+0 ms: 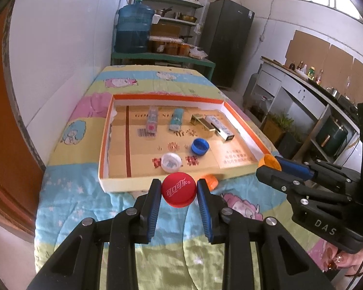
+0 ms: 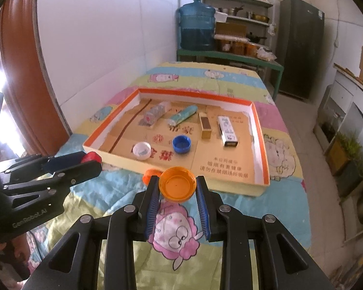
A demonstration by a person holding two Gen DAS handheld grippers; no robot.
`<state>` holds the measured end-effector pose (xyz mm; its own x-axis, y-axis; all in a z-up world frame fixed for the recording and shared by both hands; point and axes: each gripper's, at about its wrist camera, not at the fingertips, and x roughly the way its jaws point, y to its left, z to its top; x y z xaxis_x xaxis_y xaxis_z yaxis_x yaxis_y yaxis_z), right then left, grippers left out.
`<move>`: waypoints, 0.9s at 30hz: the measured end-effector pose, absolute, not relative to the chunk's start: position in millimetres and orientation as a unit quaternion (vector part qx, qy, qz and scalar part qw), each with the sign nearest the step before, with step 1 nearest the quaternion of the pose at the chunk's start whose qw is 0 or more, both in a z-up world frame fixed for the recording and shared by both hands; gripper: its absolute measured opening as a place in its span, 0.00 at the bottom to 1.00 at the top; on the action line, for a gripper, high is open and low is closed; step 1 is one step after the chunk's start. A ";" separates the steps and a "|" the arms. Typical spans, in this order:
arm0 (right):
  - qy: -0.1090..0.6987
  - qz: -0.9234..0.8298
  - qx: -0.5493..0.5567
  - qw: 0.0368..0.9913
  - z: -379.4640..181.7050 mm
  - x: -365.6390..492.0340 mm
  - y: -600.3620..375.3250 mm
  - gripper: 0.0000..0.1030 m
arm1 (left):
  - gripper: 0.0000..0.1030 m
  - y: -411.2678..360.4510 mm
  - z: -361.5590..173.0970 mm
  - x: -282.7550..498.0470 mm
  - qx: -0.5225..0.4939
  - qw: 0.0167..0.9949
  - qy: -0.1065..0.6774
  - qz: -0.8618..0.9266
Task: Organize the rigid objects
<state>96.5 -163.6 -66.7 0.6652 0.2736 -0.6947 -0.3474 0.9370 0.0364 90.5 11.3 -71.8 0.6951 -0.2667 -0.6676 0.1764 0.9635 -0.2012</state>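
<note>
My left gripper (image 1: 178, 192) is shut on a red bottle cap (image 1: 178, 190) with white lettering, held above the blanket just before the near wall of the shallow orange-rimmed box (image 1: 133, 186). My right gripper (image 2: 177, 187) is shut on an orange cap (image 2: 177, 184), hollow side up, also just short of the box (image 2: 260, 145). A second orange cap (image 1: 211, 181) (image 2: 150, 173) lies on the blanket by the box wall. Inside the box lie a white cap (image 1: 171, 161) (image 2: 142, 150), a blue cap (image 1: 200, 146) (image 2: 181, 143) and several small boxes and tubes in a row.
The box rests on a cartoon-print blanket (image 2: 176, 236) covering a table. A white wall (image 1: 60, 60) runs along the left. A blue water jug (image 1: 133, 29) and shelves stand beyond the far end; a kitchen counter (image 1: 302, 84) lines the right.
</note>
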 end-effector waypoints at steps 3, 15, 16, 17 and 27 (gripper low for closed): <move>0.367 0.170 -0.042 0.913 -59.1 100.4 -164.8 0.30 | 0.30 11.7 -64.5 98.0 -0.059 0.920 0.370 -0.120; 0.360 0.162 -0.020 0.919 -35.7 120.1 -176.7 0.30 | 0.30 2.4 -34.3 128.7 -0.042 0.923 0.362 -0.122; 0.359 0.162 -0.019 0.919 -34.7 121.6 -177.7 0.30 | 0.30 0.2 -32.5 129.6 -0.041 0.923 0.362 -0.121; 0.359 0.163 -0.017 0.919 -34.1 123.5 -178.1 0.30 | 0.30 -0.8 -31.1 132.6 -0.039 0.923 0.362 -0.120; 0.368 0.164 -0.015 0.915 -36.2 143.4 -183.0 0.30 | 0.30 8.1 -33.3 159.0 -0.048 0.922 0.368 -0.108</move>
